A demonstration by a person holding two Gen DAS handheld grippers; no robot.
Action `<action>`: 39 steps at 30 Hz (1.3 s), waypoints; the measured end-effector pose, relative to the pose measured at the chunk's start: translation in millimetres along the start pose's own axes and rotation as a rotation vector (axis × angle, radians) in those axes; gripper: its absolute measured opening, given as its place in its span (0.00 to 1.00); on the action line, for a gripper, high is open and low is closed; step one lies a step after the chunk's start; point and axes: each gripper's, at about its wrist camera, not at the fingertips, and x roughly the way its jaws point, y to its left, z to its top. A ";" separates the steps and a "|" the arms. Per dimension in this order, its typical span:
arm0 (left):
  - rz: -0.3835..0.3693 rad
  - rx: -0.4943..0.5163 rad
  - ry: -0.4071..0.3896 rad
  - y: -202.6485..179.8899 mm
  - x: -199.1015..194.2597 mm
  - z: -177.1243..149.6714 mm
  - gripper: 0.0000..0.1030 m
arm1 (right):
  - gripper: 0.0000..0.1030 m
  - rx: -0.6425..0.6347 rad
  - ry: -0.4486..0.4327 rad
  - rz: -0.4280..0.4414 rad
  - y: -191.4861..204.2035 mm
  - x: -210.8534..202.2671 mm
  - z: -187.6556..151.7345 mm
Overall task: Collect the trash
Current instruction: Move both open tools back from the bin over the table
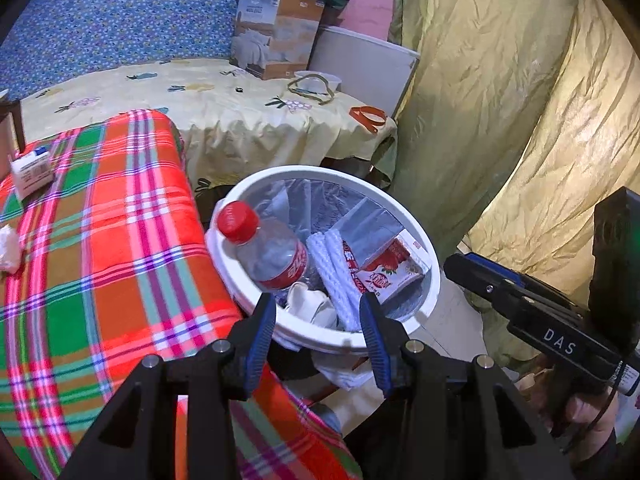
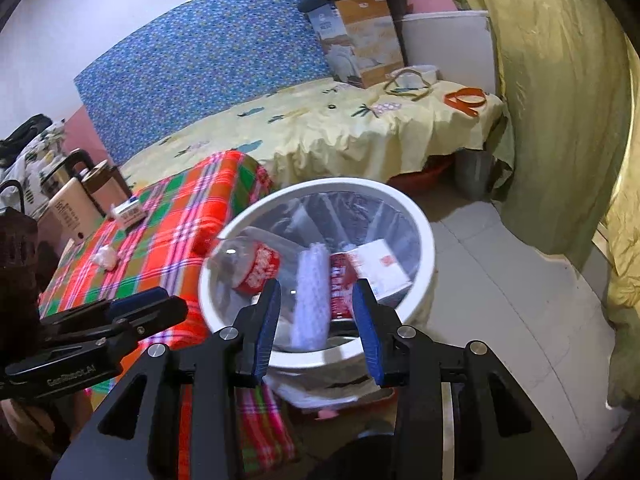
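Here a round white bin [image 1: 424,308] holds a clear plastic bottle [image 1: 268,252].

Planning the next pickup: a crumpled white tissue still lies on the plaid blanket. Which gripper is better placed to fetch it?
Left, probably. The left gripper is open and empty beside the plaid blanket where the tissue lies. The right gripper, also empty, sits over the white bin, farther away.

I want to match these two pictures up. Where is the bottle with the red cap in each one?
Left wrist view: the bottle leans on the bin's left rim, cap up.
Right wrist view: the bottle lies blurred at the bin's left side.
Shared landmark: the white bin beside the plaid blanket.
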 end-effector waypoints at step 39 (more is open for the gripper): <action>0.264 -0.180 -0.136 118.9 -89.5 -27.8 0.44 | 0.39 -0.213 0.038 0.268 102.9 13.3 5.1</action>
